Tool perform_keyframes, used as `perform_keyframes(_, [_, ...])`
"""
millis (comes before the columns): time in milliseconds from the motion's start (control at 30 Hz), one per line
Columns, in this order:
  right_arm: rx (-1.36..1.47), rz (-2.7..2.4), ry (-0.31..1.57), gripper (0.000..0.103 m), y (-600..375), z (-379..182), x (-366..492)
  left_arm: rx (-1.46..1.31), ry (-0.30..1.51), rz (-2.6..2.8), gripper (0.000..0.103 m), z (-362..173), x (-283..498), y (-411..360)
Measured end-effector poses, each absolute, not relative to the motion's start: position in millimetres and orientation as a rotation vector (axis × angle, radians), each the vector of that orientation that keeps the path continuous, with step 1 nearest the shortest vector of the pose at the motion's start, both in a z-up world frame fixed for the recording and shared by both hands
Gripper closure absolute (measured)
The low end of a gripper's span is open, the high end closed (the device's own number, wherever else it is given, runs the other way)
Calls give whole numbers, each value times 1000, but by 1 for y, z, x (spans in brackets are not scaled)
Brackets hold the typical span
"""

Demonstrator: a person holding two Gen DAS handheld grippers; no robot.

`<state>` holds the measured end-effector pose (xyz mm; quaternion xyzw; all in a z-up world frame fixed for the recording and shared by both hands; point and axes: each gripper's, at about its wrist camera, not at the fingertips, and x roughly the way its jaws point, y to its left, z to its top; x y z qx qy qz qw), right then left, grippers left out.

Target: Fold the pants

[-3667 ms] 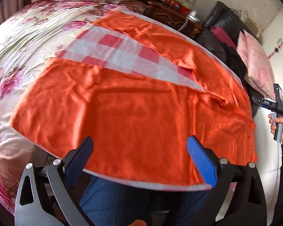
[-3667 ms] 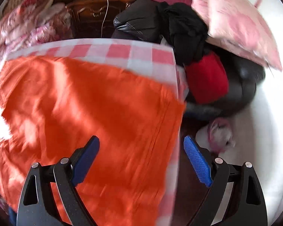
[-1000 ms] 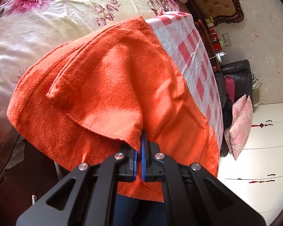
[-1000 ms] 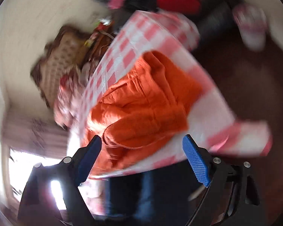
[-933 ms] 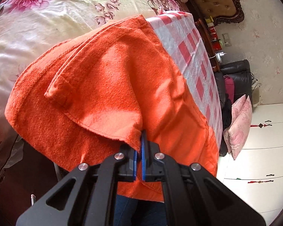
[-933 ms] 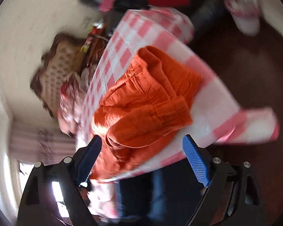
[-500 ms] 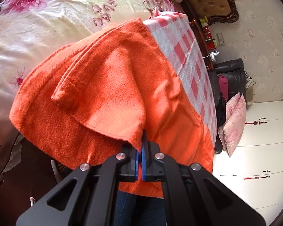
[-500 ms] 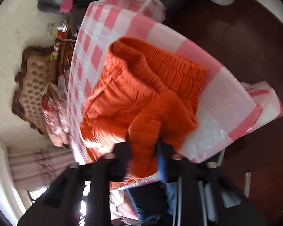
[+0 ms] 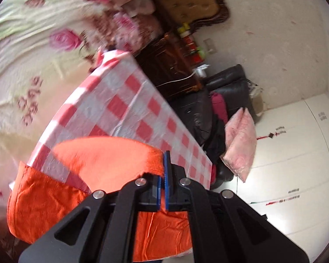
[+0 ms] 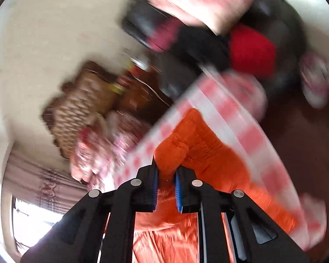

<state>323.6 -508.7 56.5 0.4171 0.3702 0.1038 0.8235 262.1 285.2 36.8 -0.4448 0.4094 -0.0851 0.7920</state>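
A: What are the jaws doing?

B: The left gripper (image 9: pixel 161 176) is pinching the orange pants (image 9: pixel 103 157), its blue pads pressed nearly together on a thin edge of the cloth. The right gripper (image 10: pixel 166 183) is clamping a thicker bunched fold of the pants (image 10: pixel 199 144), so its pads are standing a little apart with orange fabric filling the gap.

A: And where are the pants lying?

B: They are resting on the red-and-white checked tablecloth (image 9: pixel 129 100), at its near end, with part of the cloth draping over the near edge below the left gripper. A curved fold is rising up to the left pads.

A: What is sitting beyond the table?

B: A floral bedspread (image 9: pixel 28 50) is spreading to the left, and a black armchair (image 9: pixel 226 87) with a pink pillow (image 9: pixel 241 144) is standing past the far edge. The right wrist view is blurring heavily.
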Motion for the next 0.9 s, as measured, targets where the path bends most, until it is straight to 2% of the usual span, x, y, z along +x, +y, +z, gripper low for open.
perform_keyframes(100, [867, 231, 827, 91, -509, 27, 297, -907, 915, -207, 102, 17, 217, 268])
perform_keyframes(233, [846, 170, 993, 91, -518, -59, 248, -958, 1040, -190, 102, -69, 149, 258])
perform_keyframes(400, [750, 88, 1120, 91, -519, -116, 229, -1048, 1091, -119, 102, -138, 107, 263])
perform_keyframes(500, [671, 78, 1130, 91, -514, -122, 222, -1014, 1089, -91, 102, -142, 103, 262])
perform_keyframes(667, [696, 94, 1049, 91, -512, -86, 198, -1001, 1000, -109, 102, -109, 89, 268])
perform_keyframes(800, [623, 77, 1140, 91, -508, -107, 198, -1053, 1105, -74, 102, -141, 83, 270])
perform_keyframes(900, [612, 128, 1129, 91, -499, -108, 192, -1001, 1070, -48, 102, -133, 73, 271])
